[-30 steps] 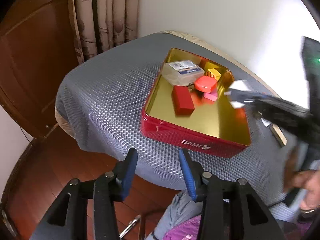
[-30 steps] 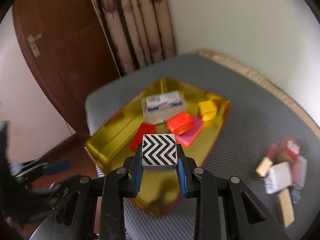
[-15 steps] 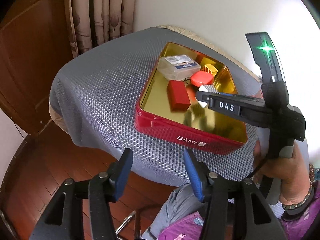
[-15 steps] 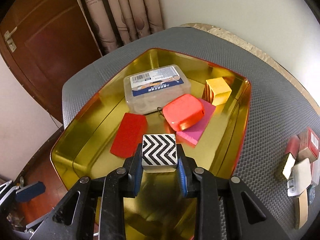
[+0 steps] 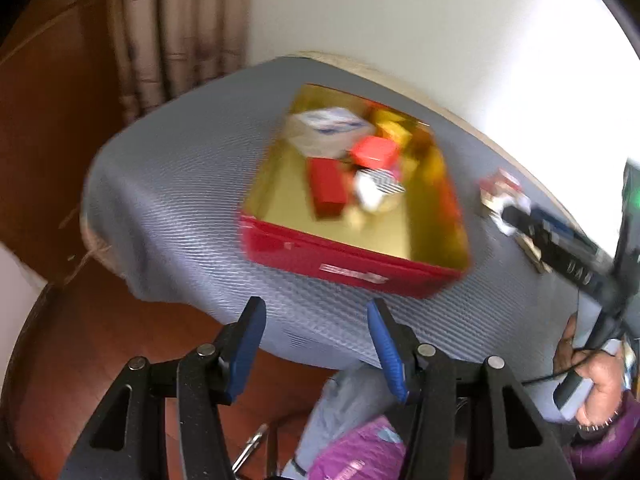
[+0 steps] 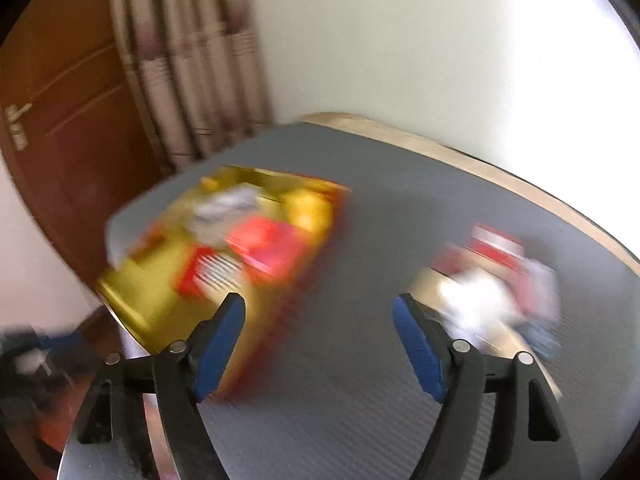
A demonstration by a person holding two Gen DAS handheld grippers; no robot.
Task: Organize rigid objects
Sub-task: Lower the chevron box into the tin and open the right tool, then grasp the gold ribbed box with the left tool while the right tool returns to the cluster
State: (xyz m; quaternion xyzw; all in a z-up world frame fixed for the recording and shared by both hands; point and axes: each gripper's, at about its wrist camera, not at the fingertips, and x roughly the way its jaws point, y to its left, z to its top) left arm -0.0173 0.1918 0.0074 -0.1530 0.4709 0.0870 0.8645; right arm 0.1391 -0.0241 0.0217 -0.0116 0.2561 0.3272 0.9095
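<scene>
The tin (image 5: 348, 268) at frame centre already holds several blocks, the striped block (image 5: 376, 188) among them; a small pile (image 6: 496, 280) waits on the counter (image 6: 360, 380) at right; right gripper (image 6: 320, 344) fingers are opening on nothing, left gripper (image 5: 316, 344) fingers apart, empty

"DAS" on right gripper (image 5: 516, 216)

Table (image 5: 168, 184) with grey honeycomb-textured cover, pale edge showing along wall side. Red tin (image 5: 352, 264), gold inside, sits directly on cover near middle. Blurred cluster of small boxes (image 6: 496, 280), red, white, tan, lies on cover well apart from tin.
</scene>
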